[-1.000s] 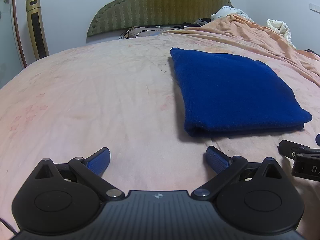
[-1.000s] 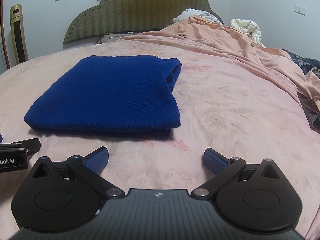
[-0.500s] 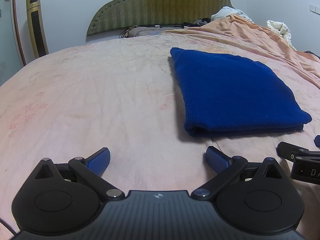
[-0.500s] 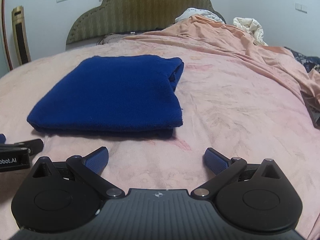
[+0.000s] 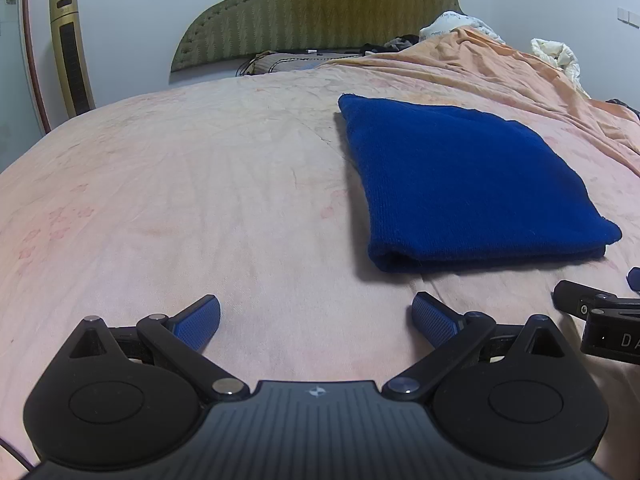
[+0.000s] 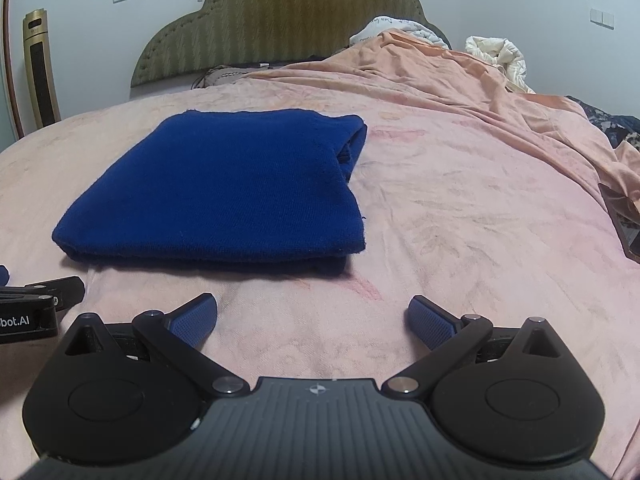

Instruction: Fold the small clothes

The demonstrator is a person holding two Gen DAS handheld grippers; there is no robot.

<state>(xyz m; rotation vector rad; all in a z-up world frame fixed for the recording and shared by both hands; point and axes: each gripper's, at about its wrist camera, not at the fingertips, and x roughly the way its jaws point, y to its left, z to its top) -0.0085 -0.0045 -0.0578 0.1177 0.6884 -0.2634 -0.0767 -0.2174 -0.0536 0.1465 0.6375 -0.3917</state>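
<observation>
Blue cloth [image 6: 224, 188] lies folded flat on the bed [image 5: 180, 200], just beyond both grippers. Left gripper [image 5: 316, 316] and right gripper [image 6: 312, 316] spread wide, empty, side by side.

Both wrist cameras sit low over the bed [image 5: 200, 184], side by side, facing the headboard [image 6: 280, 28]. Both see the folded blue garment [image 5: 460, 184] — right of the left view, left of the right.

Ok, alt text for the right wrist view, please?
A folded blue knit garment lies flat on a pink bedsheet, ahead-left of the open, empty right tool. A green headboard stands behind; the left tool shows at the left edge.
</observation>
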